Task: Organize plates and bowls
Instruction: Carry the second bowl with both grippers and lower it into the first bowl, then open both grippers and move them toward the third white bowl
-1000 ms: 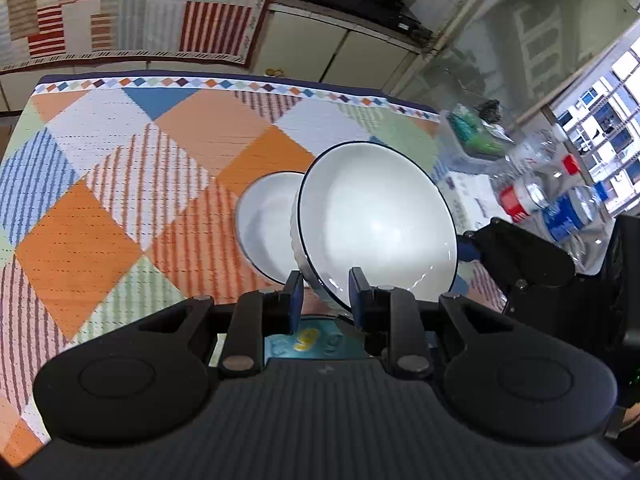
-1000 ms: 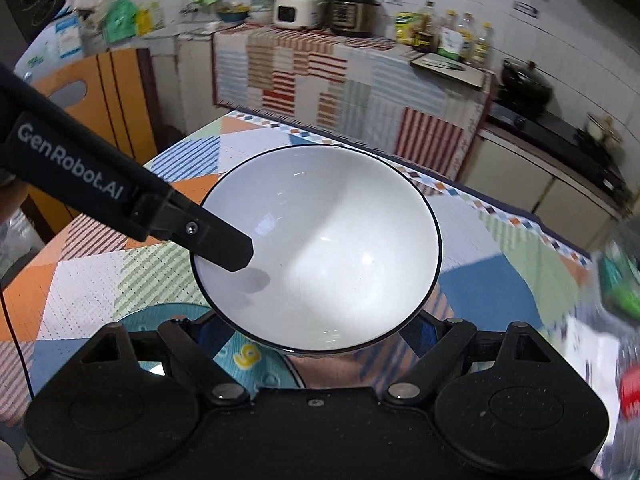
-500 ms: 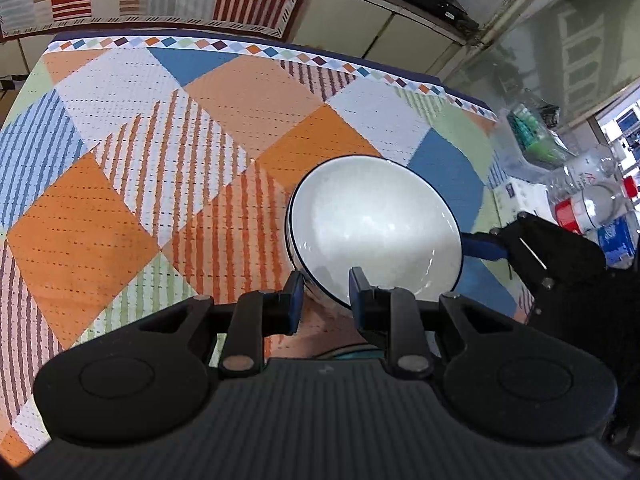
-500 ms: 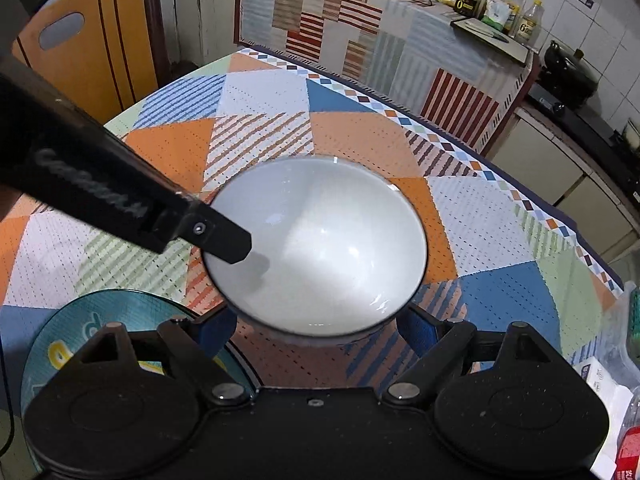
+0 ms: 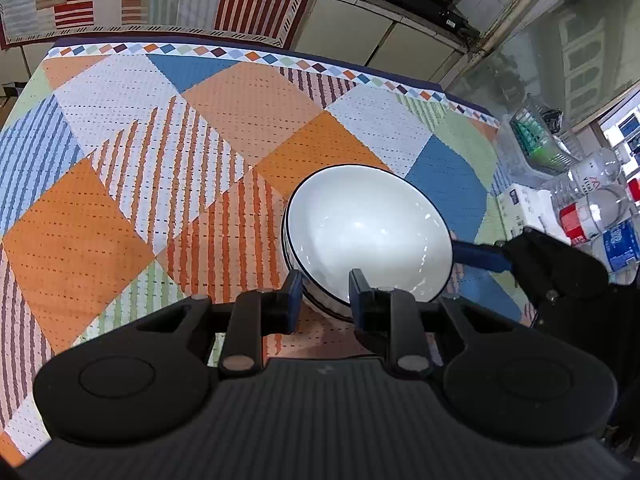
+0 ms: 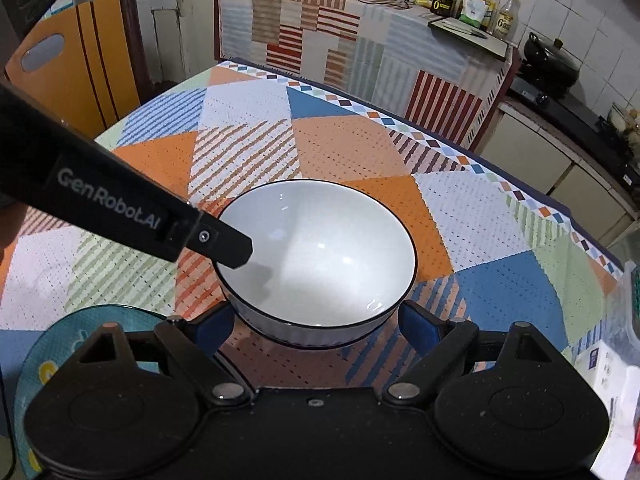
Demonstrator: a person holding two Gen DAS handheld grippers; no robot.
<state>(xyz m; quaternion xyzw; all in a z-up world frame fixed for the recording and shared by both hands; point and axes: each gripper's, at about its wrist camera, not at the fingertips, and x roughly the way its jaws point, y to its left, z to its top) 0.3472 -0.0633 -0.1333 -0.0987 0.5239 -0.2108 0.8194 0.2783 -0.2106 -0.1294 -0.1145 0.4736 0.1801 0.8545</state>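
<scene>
A white bowl with a dark rim [image 5: 368,232] [image 6: 320,252] sits nested in a second white bowl [image 6: 316,336] on the patchwork tablecloth. My left gripper [image 5: 322,294] is shut on the near rim of the top bowl, one finger inside and one outside; its finger [image 6: 224,244] shows in the right wrist view reaching over the bowl's left rim. My right gripper [image 6: 316,324] is open, its blue pads either side of the bowl stack without clear contact. Its finger [image 5: 480,256] shows at the bowl's right in the left wrist view.
A teal plate [image 6: 52,344] lies at the near left of the right gripper. Water bottles [image 5: 592,208], a white box [image 5: 528,204] and a clear container [image 5: 536,136] crowd the table's right edge. A covered counter [image 6: 360,32] stands behind the table.
The held bowl has come down from a tilted, raised position onto the second bowl and now sits nested in it. Both grippers lowered with it.
</scene>
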